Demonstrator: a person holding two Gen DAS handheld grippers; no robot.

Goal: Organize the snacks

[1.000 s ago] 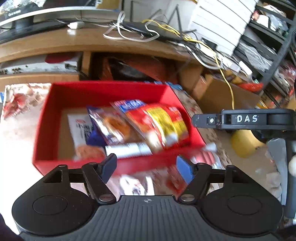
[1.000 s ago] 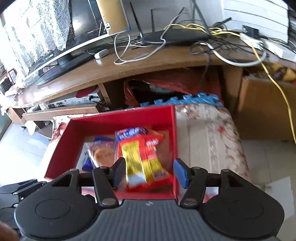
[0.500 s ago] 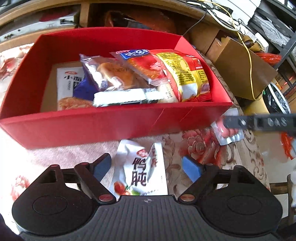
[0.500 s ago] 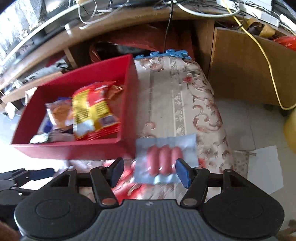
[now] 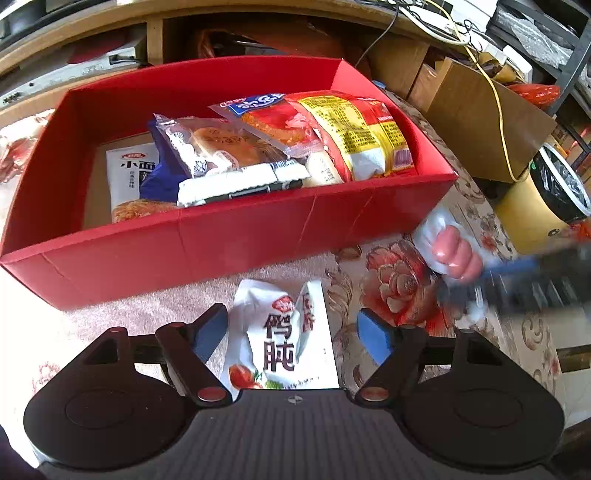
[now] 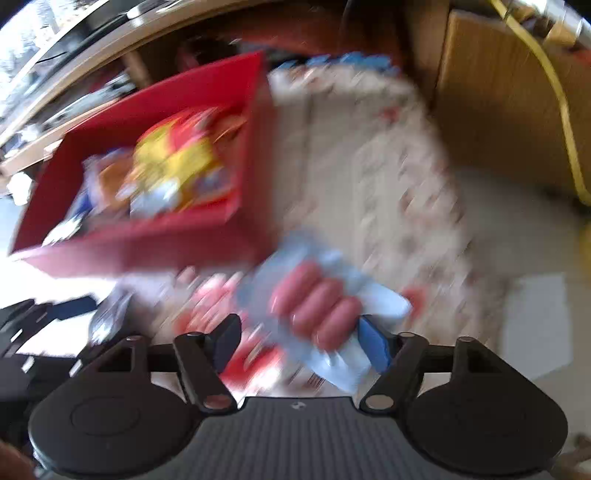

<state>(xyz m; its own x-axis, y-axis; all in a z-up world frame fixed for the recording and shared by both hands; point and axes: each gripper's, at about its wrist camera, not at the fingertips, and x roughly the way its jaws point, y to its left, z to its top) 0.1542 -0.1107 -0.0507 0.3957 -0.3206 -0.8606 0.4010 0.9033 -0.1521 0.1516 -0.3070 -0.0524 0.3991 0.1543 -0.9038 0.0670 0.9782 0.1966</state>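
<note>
A red box (image 5: 236, 236) holds several snack packs, among them a red-and-yellow bag (image 5: 354, 133) and a bread pack (image 5: 214, 147). My left gripper (image 5: 291, 332) is open over a white snack packet (image 5: 284, 339) lying on the floral cloth in front of the box. My right gripper (image 6: 299, 341) is open around a clear pack of pink sausages (image 6: 317, 310), which lies tilted between its fingers. The right wrist view is blurred by motion. The sausage pack (image 5: 450, 254) and the right gripper show at the right of the left wrist view. The red box (image 6: 147, 236) sits to its left.
A floral cloth (image 5: 399, 291) covers the low table. A wooden desk (image 5: 258, 7) with cables stands behind the box. Cardboard boxes (image 5: 480, 122) and a yellow bin (image 5: 546, 206) stand to the right. A white paper (image 6: 535, 325) lies on the floor.
Both grippers dropped from above the box to the cloth in front of it. The left now straddles the white packet. The right has closed in on the sausage pack, which has tilted.
</note>
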